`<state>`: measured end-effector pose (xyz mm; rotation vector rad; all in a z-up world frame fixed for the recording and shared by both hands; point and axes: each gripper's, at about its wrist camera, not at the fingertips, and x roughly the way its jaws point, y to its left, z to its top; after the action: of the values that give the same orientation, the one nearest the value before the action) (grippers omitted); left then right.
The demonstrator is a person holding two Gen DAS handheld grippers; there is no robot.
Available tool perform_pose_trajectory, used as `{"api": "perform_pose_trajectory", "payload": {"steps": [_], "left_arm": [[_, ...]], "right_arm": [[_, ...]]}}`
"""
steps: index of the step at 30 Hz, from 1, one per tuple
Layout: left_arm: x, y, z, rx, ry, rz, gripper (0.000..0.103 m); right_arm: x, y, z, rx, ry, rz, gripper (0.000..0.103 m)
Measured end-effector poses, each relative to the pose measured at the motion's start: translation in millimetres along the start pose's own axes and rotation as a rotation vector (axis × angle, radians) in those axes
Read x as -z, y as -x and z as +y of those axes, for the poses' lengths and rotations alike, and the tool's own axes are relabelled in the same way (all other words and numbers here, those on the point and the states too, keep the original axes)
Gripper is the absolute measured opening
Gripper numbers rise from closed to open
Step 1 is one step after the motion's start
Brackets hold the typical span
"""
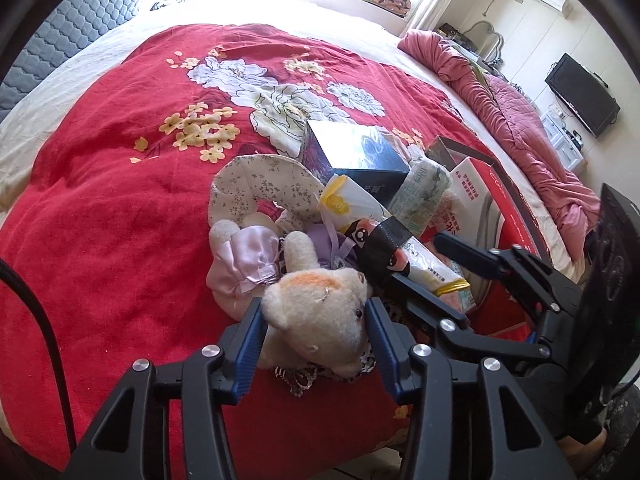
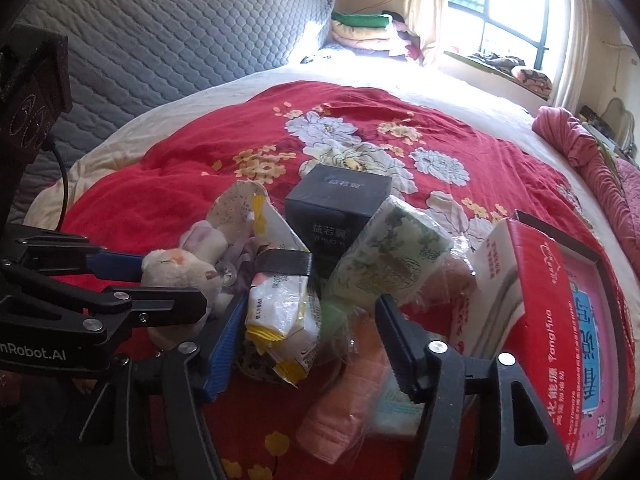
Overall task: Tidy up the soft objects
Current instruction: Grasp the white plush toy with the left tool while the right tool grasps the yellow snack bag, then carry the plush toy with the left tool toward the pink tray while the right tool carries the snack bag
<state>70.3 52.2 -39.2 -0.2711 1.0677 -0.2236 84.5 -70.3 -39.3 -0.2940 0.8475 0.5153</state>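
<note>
My L gripper (image 1: pixel 316 334) clamps plush bear (image 1: pixel 320 320); R gripper (image 2: pixel 308 340) half-open round tissue pack (image 2: pixel 280 312), contact unclear; red box (image 2: pixel 560 320) right, contents unclear.

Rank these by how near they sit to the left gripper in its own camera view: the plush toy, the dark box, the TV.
1. Plush toy: right between the left gripper's fingers.
2. Dark box: farther up the red floral quilt, behind the pile.
3. TV: farthest, against the wall at the right.
</note>
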Motion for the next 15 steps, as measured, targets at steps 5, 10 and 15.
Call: {"api": "perform_pose_trajectory", "payload": {"steps": [5, 10, 15], "left_arm": [[0.8, -1.8, -4.1, 0.01, -0.01, 0.005, 0.043], [0.3, 2.4, -6.9, 0.018, -0.013, -0.022, 0.038], [-2.7, 20.9, -9.7, 0.016, -0.009, -0.089, 0.038]], "right_arm": [[-0.3, -4.9, 8.7, -0.031, 0.037, -0.011, 0.036], [2.1, 3.6, -4.9, -0.071, -0.019, -0.04, 0.034], [-2.1, 29.8, -19.1, -0.074, -0.07, -0.129, 0.031]]}}
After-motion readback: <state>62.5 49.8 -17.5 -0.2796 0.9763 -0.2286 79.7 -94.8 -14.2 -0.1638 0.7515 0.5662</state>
